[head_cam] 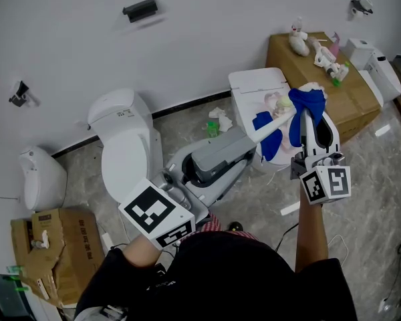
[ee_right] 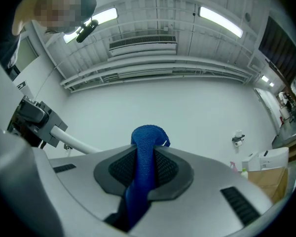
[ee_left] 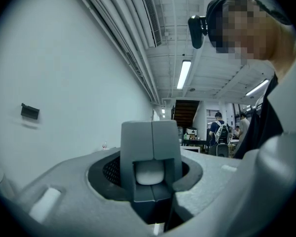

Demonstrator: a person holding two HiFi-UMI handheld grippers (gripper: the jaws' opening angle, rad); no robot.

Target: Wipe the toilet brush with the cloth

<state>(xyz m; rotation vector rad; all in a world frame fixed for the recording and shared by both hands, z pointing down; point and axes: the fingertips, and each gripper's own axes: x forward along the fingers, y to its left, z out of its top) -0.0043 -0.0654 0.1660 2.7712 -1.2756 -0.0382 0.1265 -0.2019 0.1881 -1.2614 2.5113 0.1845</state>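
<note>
The left tongs (ee_left: 150,154) are clamped on the near end of the toilet brush (head_cam: 274,122); its white handle runs up and to the right from them, held in the air above the floor, between the toilet (head_cam: 123,146) on the left and the cardboard box (head_cam: 351,104) at the far right. The right tongs (ee_right: 147,149) are pinched shut on a narrow fold of the blue cloth (head_cam: 306,104); the rest of the cloth hangs bunched around the far end of the brush, some above the handle and some below it.

From where I stand, the weak spot looks like that fold. Only a thin ridge of cloth sits between the pads, so a firm drag along the handle could pull it free and drop it on the floor. The brush is gripped at one end only, so it works as a long lever; pressing hard near the far end could twist it in the left tongs or tip it downwards. The loose lower flap could catch on the brush head and bunch up, so the cloth merely rides along and wipes nothing. If the brush is wet, I'd expect drips on the floor beneath it; whether it is wet I cannot tell.
</note>
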